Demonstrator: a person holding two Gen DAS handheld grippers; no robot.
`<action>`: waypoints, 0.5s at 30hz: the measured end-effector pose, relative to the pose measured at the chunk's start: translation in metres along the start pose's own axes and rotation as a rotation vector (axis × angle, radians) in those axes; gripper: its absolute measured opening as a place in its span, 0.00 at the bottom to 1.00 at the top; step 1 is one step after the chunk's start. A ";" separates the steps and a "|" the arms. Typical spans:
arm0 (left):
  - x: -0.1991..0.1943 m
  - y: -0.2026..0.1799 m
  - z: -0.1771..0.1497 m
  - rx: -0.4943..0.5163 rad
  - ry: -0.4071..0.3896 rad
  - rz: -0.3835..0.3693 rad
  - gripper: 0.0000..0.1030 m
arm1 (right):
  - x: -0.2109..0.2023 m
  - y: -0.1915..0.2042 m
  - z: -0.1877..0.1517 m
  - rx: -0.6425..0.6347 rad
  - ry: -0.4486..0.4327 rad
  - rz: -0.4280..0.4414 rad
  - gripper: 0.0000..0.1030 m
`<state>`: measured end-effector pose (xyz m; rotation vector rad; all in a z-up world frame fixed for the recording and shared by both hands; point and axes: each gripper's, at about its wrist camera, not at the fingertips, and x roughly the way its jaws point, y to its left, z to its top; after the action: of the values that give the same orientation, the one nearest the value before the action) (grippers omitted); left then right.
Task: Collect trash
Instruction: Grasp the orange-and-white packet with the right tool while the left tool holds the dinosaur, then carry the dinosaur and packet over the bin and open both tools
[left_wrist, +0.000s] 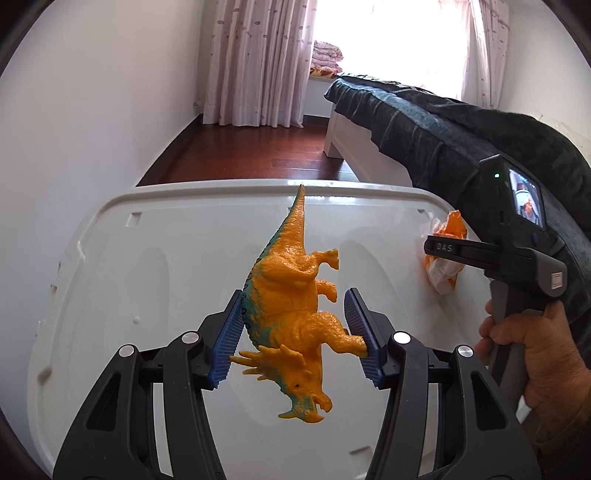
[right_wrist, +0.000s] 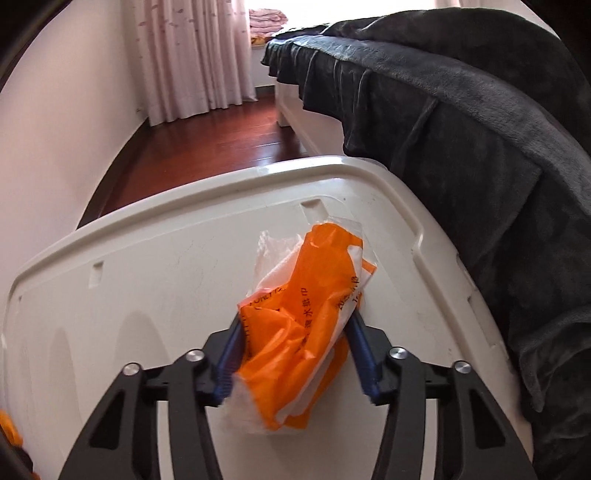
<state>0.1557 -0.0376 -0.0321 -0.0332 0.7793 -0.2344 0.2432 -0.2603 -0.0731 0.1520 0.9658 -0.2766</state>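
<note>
An orange toy dinosaur (left_wrist: 291, 306) with a green back is between the blue pads of my left gripper (left_wrist: 293, 338), which is shut on its body over the white plastic lid (left_wrist: 166, 258). An orange and white plastic wrapper (right_wrist: 303, 325) is crumpled trash between the pads of my right gripper (right_wrist: 295, 354), which is shut on it just above the lid (right_wrist: 147, 295). In the left wrist view the wrapper (left_wrist: 445, 251) shows at the lid's right edge, partly behind the right gripper's body (left_wrist: 517, 236).
A bed with a dark grey blanket (right_wrist: 461, 129) runs along the right, close to the lid. Red-brown wood floor (left_wrist: 258, 151) lies beyond the lid. A white wall (left_wrist: 92, 110) is on the left and pink curtains (left_wrist: 258, 55) hang at the back.
</note>
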 end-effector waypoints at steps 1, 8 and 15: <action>-0.002 -0.002 -0.002 0.002 0.001 -0.002 0.52 | -0.003 -0.002 -0.003 -0.007 -0.001 0.006 0.48; -0.022 -0.004 -0.021 -0.017 0.010 -0.002 0.52 | -0.037 -0.022 -0.028 -0.032 -0.014 0.060 0.47; -0.066 0.001 -0.054 -0.044 0.011 0.020 0.52 | -0.112 -0.018 -0.071 -0.113 -0.066 0.158 0.47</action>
<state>0.0729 -0.0186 -0.0251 -0.0658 0.7953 -0.1985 0.1216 -0.2410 -0.0207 0.1141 0.8968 -0.0808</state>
